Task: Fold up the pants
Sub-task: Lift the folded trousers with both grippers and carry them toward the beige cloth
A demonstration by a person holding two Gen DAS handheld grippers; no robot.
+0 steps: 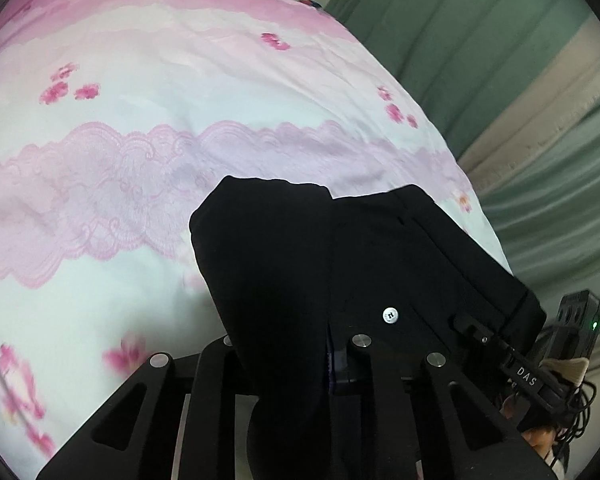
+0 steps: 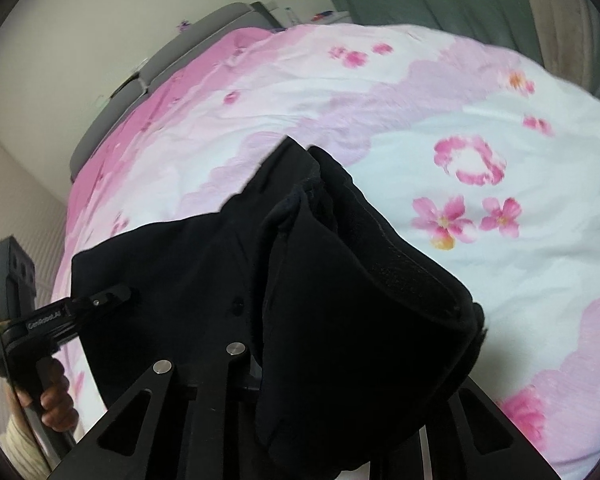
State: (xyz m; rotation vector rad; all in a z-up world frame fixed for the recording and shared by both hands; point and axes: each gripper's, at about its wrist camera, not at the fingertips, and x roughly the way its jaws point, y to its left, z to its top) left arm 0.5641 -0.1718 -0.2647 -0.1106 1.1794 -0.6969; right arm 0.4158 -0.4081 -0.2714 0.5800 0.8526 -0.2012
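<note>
Left wrist view: one pair of black pants (image 1: 300,260), two claws (image 1: 496,332) pinching it.

One black pants (image 1: 364,264); two hand-held grippers, left (image 2: 112,294), right (image 1: 470,326); one floral bedspread (image 1: 148,168); curtains, perhaps two.

The pants (image 1: 364,264) are matt black woven cloth, smooth, with a shiny metal button (image 1: 390,315). The bed (image 1: 140,208) wears soft, slightly creased cotton-like cloth printed with pink flowers and lace pattern. The left hand-held gripper (image 2: 112,294) and right hand-held gripper (image 1: 470,326) look matt black plastic with bright metal pins; the curtain (image 1: 460,32) is dull green cloth.
</note>
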